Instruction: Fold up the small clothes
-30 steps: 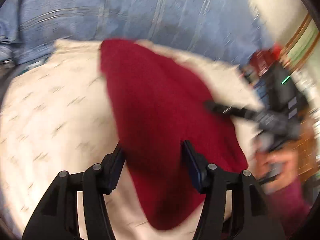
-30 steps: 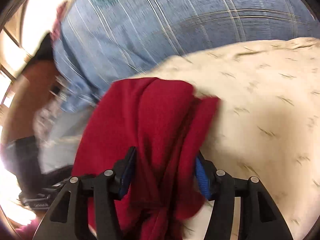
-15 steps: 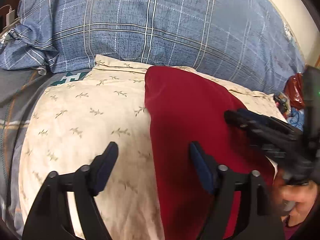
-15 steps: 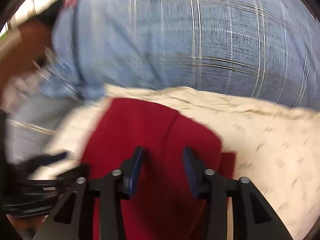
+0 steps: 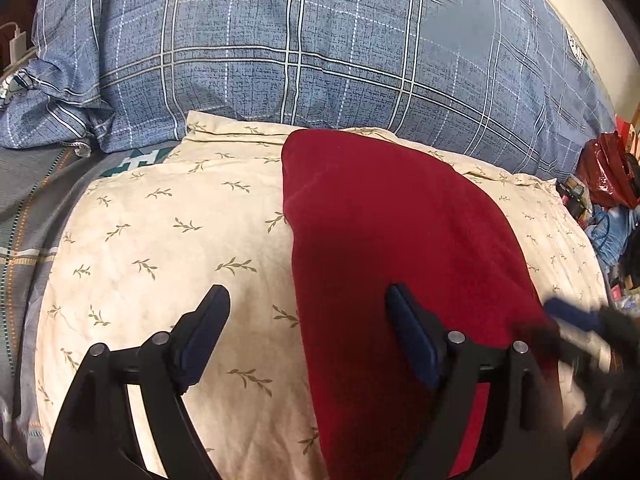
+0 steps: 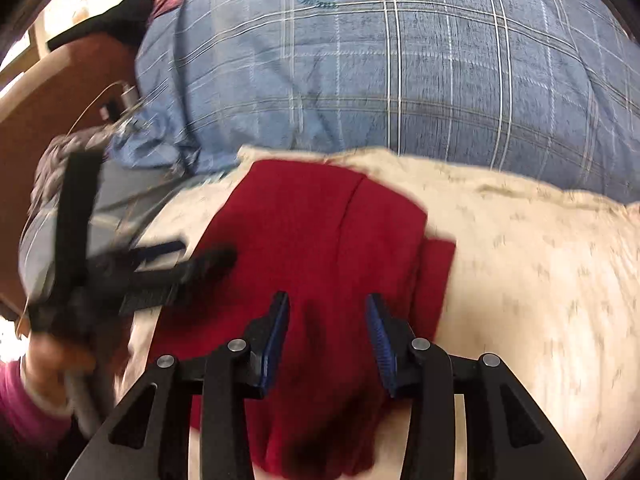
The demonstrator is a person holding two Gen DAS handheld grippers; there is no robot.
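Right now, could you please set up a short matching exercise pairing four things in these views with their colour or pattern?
Things:
1. garment
2. pillow under the garment
3. bedding behind the pillow
4. finger pads of the right gripper

Colours or patterns:
A. cream with small leaf sprigs
B. bright blue
C. dark red
D. blue-grey with a pale grid of lines

Pairs: 1-C, 2-A, 3-D, 4-B
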